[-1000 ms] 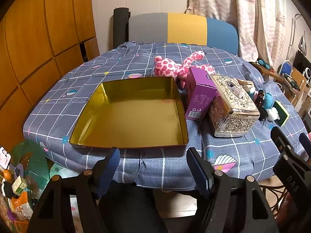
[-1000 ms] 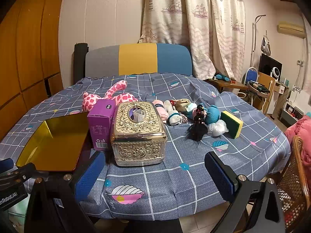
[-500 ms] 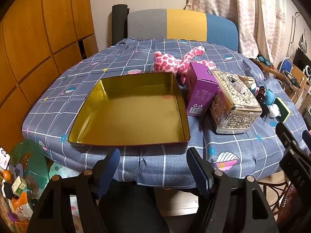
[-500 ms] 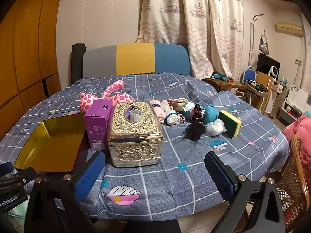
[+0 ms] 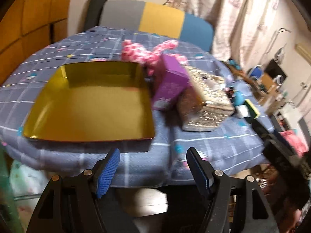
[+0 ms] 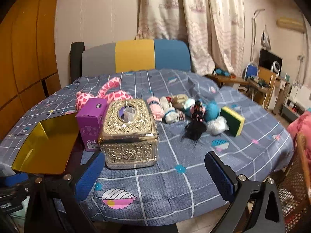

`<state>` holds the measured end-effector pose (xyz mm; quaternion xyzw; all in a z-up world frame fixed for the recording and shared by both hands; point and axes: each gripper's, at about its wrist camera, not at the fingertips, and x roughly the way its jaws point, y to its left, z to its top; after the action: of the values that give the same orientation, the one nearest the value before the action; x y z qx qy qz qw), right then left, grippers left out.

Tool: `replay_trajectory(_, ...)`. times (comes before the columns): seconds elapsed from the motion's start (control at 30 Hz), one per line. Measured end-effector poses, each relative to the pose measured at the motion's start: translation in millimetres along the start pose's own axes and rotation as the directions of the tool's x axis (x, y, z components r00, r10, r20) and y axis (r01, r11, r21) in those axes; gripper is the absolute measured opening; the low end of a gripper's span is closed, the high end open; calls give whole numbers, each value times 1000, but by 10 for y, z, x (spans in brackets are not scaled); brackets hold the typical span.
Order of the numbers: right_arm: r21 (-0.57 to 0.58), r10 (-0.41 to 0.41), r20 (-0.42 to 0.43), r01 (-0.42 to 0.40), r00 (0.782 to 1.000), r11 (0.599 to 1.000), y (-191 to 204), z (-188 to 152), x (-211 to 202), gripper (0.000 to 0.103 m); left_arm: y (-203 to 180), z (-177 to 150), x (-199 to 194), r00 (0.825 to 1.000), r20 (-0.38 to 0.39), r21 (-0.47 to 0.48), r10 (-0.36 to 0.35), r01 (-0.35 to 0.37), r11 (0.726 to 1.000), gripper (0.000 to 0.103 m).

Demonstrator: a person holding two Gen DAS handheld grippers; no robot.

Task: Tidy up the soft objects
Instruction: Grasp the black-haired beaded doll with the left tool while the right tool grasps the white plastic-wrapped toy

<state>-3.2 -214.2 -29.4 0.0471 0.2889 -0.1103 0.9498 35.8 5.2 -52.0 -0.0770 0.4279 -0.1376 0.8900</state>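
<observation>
An empty gold tray (image 5: 91, 104) (image 6: 44, 145) lies on the left of the blue checked tablecloth (image 6: 175, 163). A pink spotted plush (image 5: 147, 52) (image 6: 105, 97) lies behind a purple box (image 5: 171, 83) (image 6: 91, 122). Rolled socks (image 6: 165, 110), a blue plush (image 6: 211, 110), a black hair tuft (image 6: 194, 128), a white puff (image 6: 217, 127) and a green-yellow sponge (image 6: 233, 120) sit in a row at the right. My left gripper (image 5: 153, 170) is open before the table's near edge. My right gripper (image 6: 155, 176) is open, in front of the gold tissue box (image 6: 128, 132).
The ornate gold tissue box (image 5: 206, 101) stands next to the purple box. A grey, yellow and blue chair back (image 6: 136, 56) rises behind the table. A desk with clutter (image 6: 258, 81) and a wicker chair (image 6: 295, 184) are at the right. Wooden panels (image 6: 25, 48) line the left.
The left wrist view has swung and tilted and is now blurred; the tray sits further left in it. The right gripper view has shifted slightly. Both grippers stay open and hold nothing.
</observation>
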Motion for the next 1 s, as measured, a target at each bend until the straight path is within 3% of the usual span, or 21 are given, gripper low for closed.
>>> replay_trajectory(0.17,43,-4,-131,10,991,999,-188,-40,307,103,-274,84,167,996,-53,102,-73,78,992,72)
replay_trajectory(0.33,105,-3,-221,27,975,994,-584,-33,600,103,-532,201,371,973,-152,149,-175,198,969,72)
replay_trajectory(0.57,118,-62,-205,87,977,989,-1264,20,975,103,-991,487,591,950,-182,164,-255,285,944,71)
replay_trajectory(0.8,196,-98,-162,129,982,972,-1876,308,1561,95,-1487,746,945,929,-236,142,-286,324,935,72)
replay_trajectory(0.9,231,-111,-171,150,979,961,-2071,433,1873,88,-1688,809,1079,919,-268,138,-289,333,933,72)
replay_trajectory(1.0,221,-124,-210,171,970,960,-2173,493,2191,78,-1881,863,1170,921,-274,163,-277,328,930,73)
